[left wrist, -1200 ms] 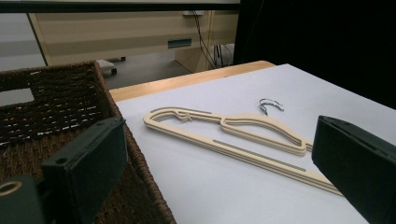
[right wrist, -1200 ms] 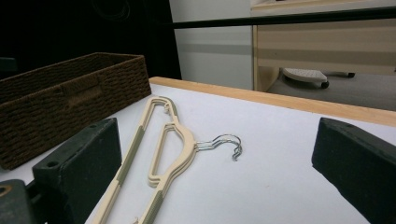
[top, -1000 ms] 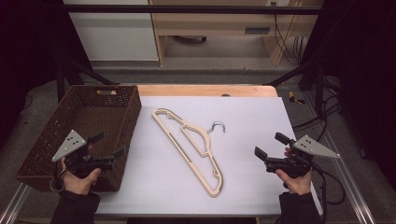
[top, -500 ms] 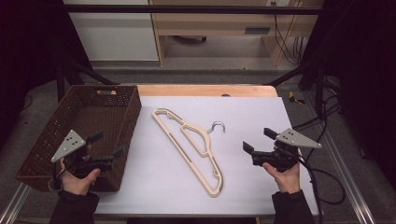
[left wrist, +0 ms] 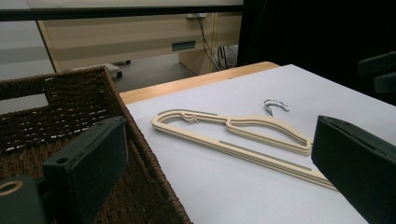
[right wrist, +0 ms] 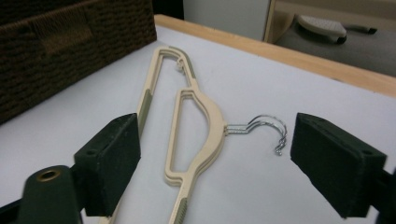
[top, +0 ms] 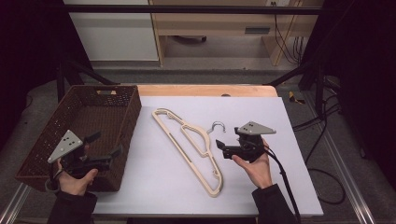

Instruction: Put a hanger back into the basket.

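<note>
A cream plastic hanger point(top: 204, 136) with a metal hook point(top: 217, 125) lies slantwise on the white table top. My right gripper point(top: 220, 148) sits just right of the hanger's neck, low over the table, pointing left at it. In the right gripper view the neck point(right wrist: 210, 112) and hook point(right wrist: 268, 123) lie ahead between the jaws of my right gripper point(right wrist: 217, 154), which have just been closing a little; the pads touch nothing. My left gripper point(top: 106, 143) is open over the near right part of the brown wicker basket point(top: 133, 112), holding nothing. From my left gripper point(left wrist: 219, 163) the hanger point(left wrist: 261, 123) lies farther off.
The basket point(left wrist: 70, 102) takes up the table's left side. A wooden strip point(top: 205, 90) runs along the far edge. Cables point(top: 322, 140) hang off the right side. White table surface point(top: 159, 186) lies between basket and hanger.
My right gripper has moved left across the table, from near the right edge to the hanger's neck. The left gripper has stayed over the basket.
</note>
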The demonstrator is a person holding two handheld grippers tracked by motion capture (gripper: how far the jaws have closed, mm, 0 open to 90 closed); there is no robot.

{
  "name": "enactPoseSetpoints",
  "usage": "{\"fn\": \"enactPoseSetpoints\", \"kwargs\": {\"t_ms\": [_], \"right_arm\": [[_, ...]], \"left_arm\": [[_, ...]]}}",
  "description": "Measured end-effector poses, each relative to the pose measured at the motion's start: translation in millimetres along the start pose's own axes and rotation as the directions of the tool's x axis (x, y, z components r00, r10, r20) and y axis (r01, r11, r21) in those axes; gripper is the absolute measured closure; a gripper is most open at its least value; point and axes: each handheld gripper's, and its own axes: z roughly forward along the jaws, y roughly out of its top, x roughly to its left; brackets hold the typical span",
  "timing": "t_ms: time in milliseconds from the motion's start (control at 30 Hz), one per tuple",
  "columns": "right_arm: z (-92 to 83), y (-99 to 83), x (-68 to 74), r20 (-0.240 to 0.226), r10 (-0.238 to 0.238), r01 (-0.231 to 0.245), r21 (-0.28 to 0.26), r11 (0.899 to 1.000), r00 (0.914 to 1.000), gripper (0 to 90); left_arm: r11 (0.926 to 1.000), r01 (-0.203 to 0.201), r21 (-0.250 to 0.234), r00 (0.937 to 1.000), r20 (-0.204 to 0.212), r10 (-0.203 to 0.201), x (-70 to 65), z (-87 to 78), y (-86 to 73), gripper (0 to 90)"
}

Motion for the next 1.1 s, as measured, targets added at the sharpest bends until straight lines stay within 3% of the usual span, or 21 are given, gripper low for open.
{"fn": "enactPoseSetpoints", "kwargs": {"t_ms": [367,533,600,833,1000,1100], "right_arm": [[28.4,-21.4,6.6,-0.002,0.03,-0.029,0.151,0.988,0.9995,29.6],[44.2,-35.0,9.9,-0.008,0.053,-0.049,0.242,0.969,0.9986,38.0],[49.3,-38.5,11.0,-0.007,0.033,-0.03,0.267,0.963,0.9994,41.3],[60.5,-49.3,17.4,-0.028,0.082,-0.068,0.327,0.943,0.9963,50.8],[66.8,-55.1,22.3,-0.012,0.061,-0.052,0.371,0.927,0.9981,58.3],[69.2,-57.2,22.7,-0.012,0.055,-0.046,0.382,0.923,0.9984,65.1]], "left_arm": [[1.0,-0.002,-0.003,1.0,-0.001,0.002,-2.2,0.6,0.1,3.5],[1.0,-0.001,-0.002,1.0,-0.005,0.001,-2.0,0.4,0.0,3.5],[1.0,-0.003,0.0,1.0,-0.005,0.003,-1.2,-0.4,0.1,3.5],[1.0,0.002,0.0,1.0,-0.004,-0.002,-1.9,0.6,-0.7,3.6],[1.0,0.002,0.001,1.0,-0.007,-0.002,-1.3,0.6,-1.2,3.6],[1.0,0.001,0.0,1.0,-0.008,-0.001,-1.0,0.1,-1.1,3.6]]}}
